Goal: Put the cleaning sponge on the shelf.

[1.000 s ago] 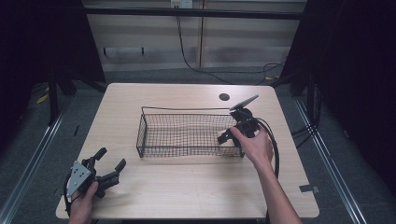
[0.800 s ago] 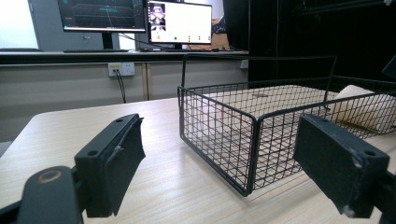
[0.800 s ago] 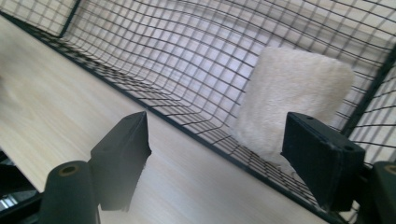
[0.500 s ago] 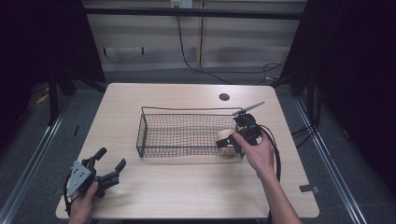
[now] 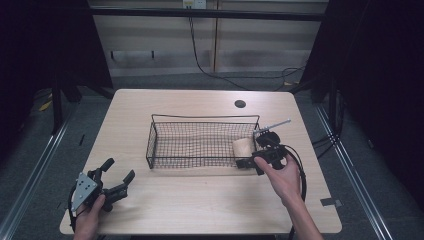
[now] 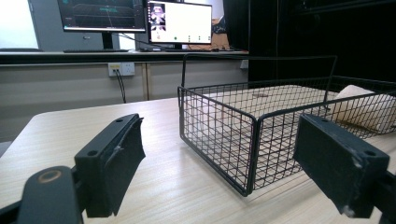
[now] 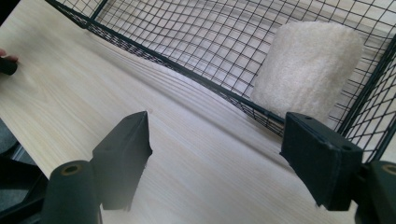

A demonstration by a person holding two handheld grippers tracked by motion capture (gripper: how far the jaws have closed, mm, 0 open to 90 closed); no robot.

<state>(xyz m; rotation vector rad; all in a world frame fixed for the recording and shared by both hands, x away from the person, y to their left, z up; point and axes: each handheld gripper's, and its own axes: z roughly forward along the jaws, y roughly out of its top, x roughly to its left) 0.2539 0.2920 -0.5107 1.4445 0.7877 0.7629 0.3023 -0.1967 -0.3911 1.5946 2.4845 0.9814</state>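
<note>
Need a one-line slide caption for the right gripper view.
Right gripper, jaws open and empty, over the wooden table beside the wire basket holding a rolled cream towel.

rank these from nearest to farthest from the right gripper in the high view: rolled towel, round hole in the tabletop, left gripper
1. Rolled towel: in the wire basket's right end, just beside the right gripper.
2. Round hole in the tabletop: beyond the basket, toward the table's far edge.
3. Left gripper: at the near left corner of the table, jaws open.
</note>
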